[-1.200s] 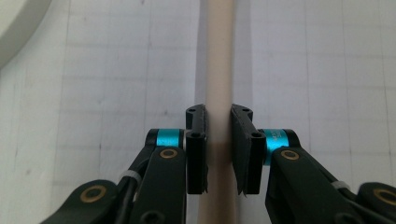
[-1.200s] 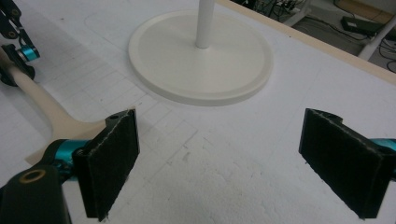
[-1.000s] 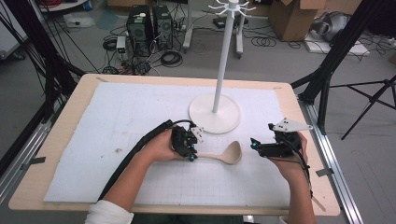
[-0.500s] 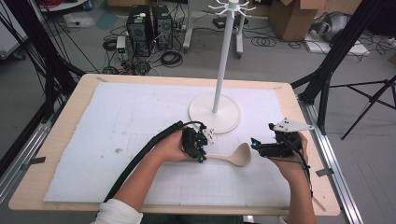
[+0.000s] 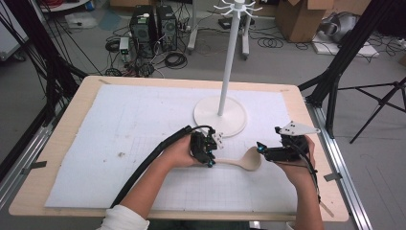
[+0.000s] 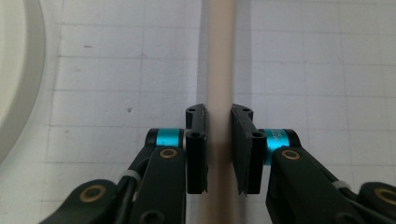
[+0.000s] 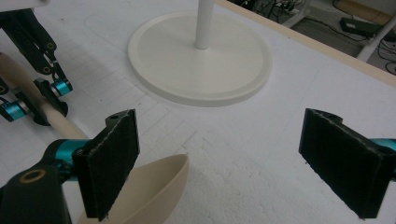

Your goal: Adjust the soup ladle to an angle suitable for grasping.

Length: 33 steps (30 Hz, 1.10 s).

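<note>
Wooden spoon (image 5: 239, 163), handle pinched by left gripper (image 6: 219, 135); right gripper (image 7: 233, 154) spread at bowl

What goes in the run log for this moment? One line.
left gripper: shut on spoon handle | right gripper: open, at spoon bowl | spoon: on mat | stand: behind

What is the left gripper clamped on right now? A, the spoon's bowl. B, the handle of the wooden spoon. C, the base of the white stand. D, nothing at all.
B: the left gripper has its fingers pressed against both sides of the wooden spoon handle.
</note>
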Each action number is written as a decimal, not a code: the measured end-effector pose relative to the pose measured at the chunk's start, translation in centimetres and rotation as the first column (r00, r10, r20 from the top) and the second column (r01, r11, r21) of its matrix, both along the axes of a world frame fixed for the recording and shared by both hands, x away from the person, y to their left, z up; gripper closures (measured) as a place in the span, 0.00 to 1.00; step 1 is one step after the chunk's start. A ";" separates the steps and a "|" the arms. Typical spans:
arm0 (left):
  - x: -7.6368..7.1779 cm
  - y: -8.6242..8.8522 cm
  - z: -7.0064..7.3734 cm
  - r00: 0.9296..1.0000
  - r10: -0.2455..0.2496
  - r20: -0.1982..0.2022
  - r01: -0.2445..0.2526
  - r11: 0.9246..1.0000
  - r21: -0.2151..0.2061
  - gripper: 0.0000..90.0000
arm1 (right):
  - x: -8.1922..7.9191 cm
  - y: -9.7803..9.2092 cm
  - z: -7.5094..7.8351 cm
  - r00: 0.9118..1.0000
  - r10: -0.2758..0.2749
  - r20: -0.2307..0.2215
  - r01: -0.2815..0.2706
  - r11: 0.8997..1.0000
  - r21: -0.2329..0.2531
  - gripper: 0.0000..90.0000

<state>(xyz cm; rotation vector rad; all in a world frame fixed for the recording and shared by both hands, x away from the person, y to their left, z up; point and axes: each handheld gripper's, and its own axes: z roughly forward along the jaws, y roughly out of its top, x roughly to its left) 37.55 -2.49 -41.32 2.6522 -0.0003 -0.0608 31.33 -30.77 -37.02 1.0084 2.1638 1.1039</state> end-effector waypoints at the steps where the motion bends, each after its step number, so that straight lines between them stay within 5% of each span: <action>1: 0.0 0.0 0.0 1.000 0.004 0.006 -0.003 1.000 -0.005 0.83 | 0.0 0.0 0.0 1.000 0.000 -0.001 0.000 1.000 0.000 0.13; 7: -0.2 0.5 0.3 0.999 0.032 0.002 -0.032 0.999 -0.023 0.60 | 0.0 -0.1 0.0 1.000 0.001 0.005 -0.001 1.000 0.002 0.13; 12: -0.4 2.5 1.8 0.998 0.068 -0.017 -0.069 0.991 -0.117 0.51 | 0.0 0.0 0.0 1.000 0.002 0.001 -0.002 1.000 0.002 0.13; 22: -1.0 9.4 5.1 0.983 0.182 0.005 -0.172 0.938 -0.301 0.39 | 0.0 0.3 -0.1 1.000 0.008 -0.002 -0.008 1.000 -0.010 0.13; 26: -1.2 11.8 6.1 0.970 0.240 0.028 -0.217 0.917 -0.336 0.35 | 0.1 0.4 -0.2 1.000 0.008 -0.008 -0.008 1.000 -0.018 0.13; 30: -1.8 13.9 6.6 0.966 0.256 0.044 -0.225 0.907 -0.357 0.33 | 0.2 0.6 -0.4 1.000 0.010 -0.015 -0.011 1.000 -0.028 0.13; 33: -2.5 15.4 6.6 0.957 0.286 0.053 -0.245 0.890 -0.385 0.29 | 0.2 0.6 -0.4 1.000 0.020 -0.015 -0.020 0.999 -0.025 0.13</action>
